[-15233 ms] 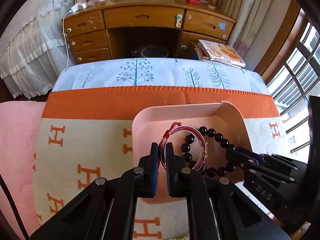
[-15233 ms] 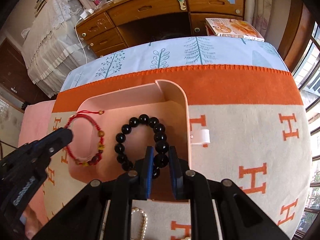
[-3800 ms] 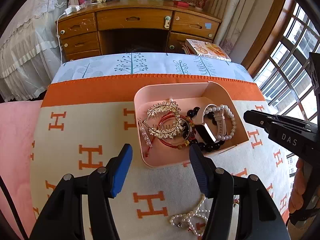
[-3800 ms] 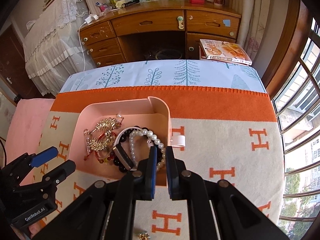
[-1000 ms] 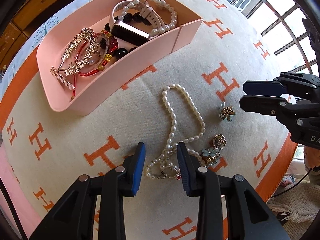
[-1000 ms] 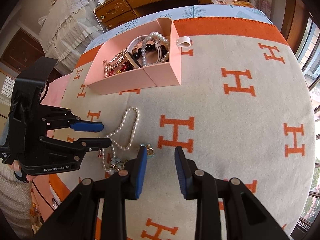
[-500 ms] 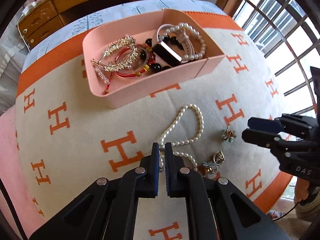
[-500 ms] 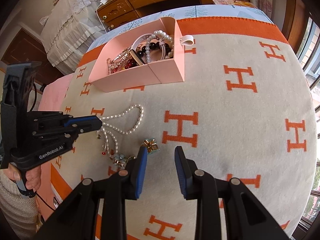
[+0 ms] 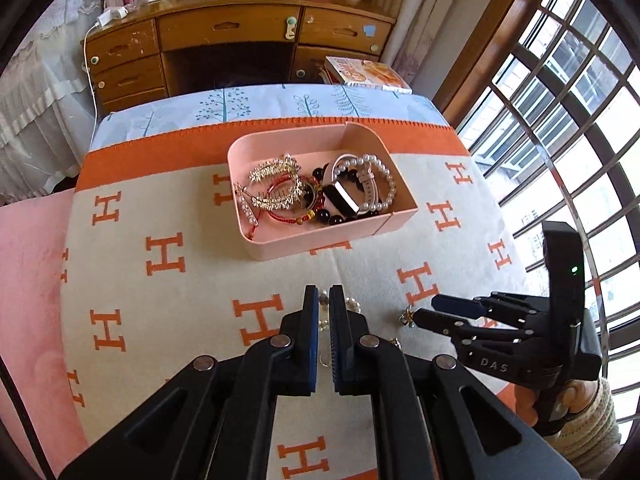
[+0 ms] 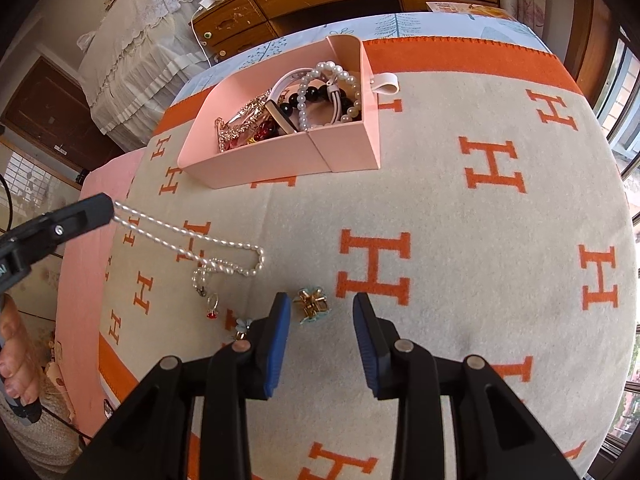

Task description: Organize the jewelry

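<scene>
Left tool (image 10: 100, 210) has lifted the pearl necklace (image 10: 192, 238), clamped; right tool (image 10: 322, 312) gapes above blanket (image 10: 480, 240).

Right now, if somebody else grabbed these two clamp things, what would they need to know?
Left hand-held gripper: shut on the pearl necklace, lifting one end; the rest trails on the blanket.
Right hand-held gripper: open, holding nothing, low over the small gold-and-teal earring.
Done: the pink tray already holds bracelets, gold hair clips and a watch.
Left: carry the necklace to the tray, then collect the earring, the red-stone ring and a small blue flower piece beside the right gripper's finger.
</scene>
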The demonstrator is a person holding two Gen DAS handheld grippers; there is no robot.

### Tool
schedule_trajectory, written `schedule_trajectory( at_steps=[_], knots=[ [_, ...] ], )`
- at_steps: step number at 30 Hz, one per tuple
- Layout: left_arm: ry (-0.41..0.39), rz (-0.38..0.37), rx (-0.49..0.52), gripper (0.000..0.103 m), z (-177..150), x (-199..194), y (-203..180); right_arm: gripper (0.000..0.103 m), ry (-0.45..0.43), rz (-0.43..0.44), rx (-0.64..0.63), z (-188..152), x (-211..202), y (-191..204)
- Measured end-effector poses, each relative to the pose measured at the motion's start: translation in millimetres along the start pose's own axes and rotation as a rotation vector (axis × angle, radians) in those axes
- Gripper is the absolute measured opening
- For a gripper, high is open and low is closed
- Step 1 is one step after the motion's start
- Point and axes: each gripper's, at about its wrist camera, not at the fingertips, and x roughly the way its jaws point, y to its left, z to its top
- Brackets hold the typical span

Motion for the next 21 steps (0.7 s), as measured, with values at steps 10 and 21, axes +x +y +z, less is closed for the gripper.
schedule_trajectory(
  at_steps=[10, 21],
  knots=[
    [-0.148, -0.02, -0.078, 0.003, 25, -56, 6, 0.033, 0.045, -0.041, -0.066, 2, 21, 18],
    [-0.001, -0.035, 0.003, 0.035, 17, -9, 0, 0.033, 0.032, -0.036, -0.06, -2, 16, 17]
  ],
)
